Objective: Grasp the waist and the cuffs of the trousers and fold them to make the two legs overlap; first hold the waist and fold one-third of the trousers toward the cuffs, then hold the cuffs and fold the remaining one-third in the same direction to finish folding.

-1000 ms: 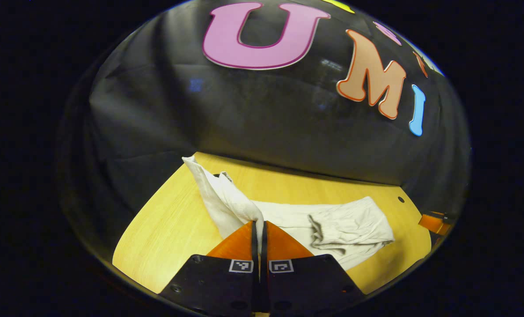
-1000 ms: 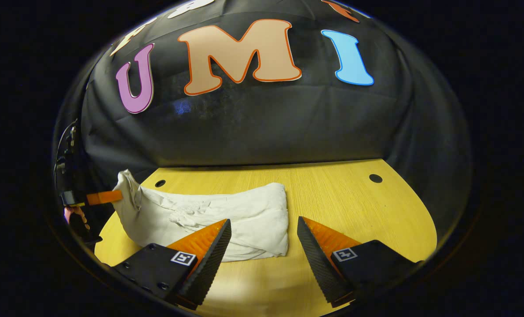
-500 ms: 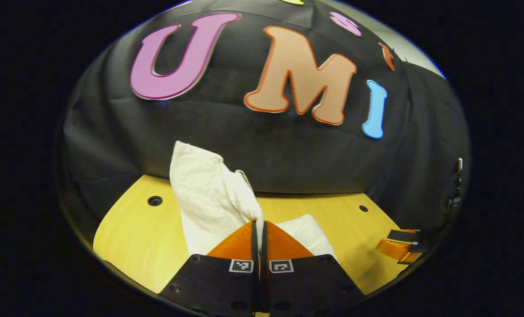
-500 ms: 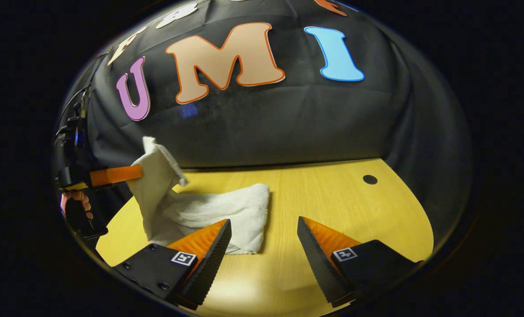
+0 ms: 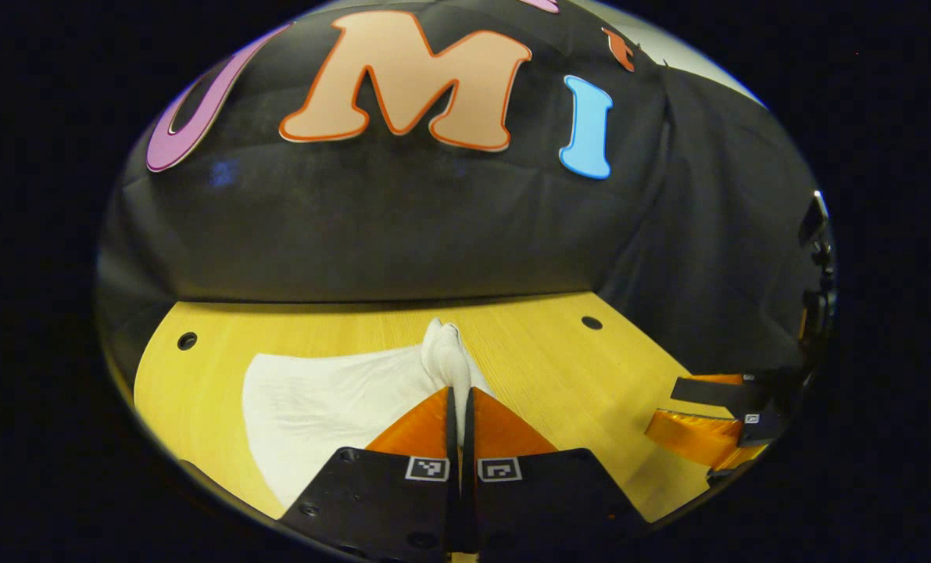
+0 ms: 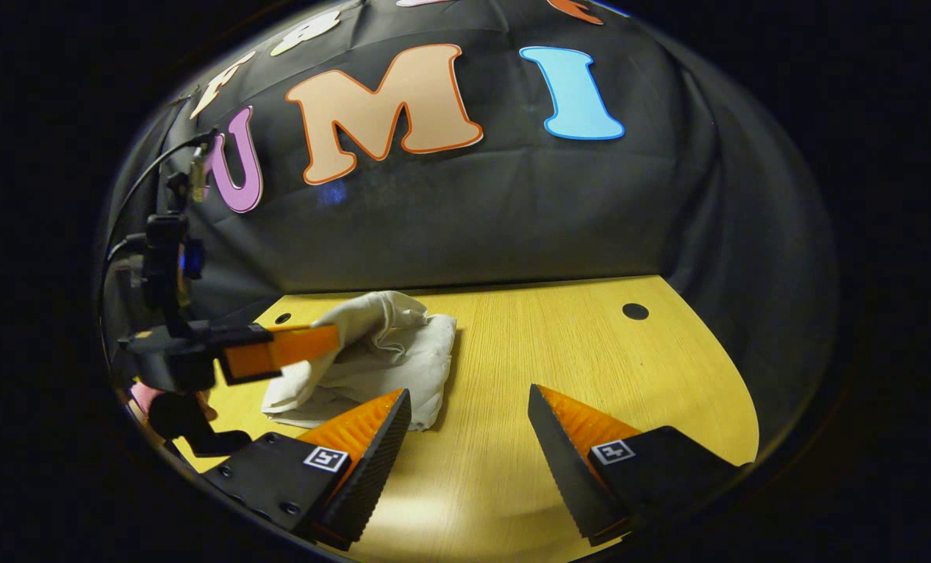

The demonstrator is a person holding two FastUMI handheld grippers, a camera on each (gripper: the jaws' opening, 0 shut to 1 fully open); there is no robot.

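Finishing the last fold: left gripper (image 5: pixel 459 407) jaws pinch the cuffs (image 5: pixel 443 352) over the trousers (image 6: pixel 387 356). Right gripper (image 6: pixel 469 426) jaws gape beside the trousers; only release seems left.

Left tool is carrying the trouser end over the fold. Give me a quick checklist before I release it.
1. Left tool pinching the trousers: ok, fabric is between closed fingers.
2. Right tool clear of the cloth: ok, open over bare table.
3. Carried end over the folded stack: ok.
4. Edges aligned: cannot tell, the fabric is bunched.
5. End resting on the stack: cannot tell.
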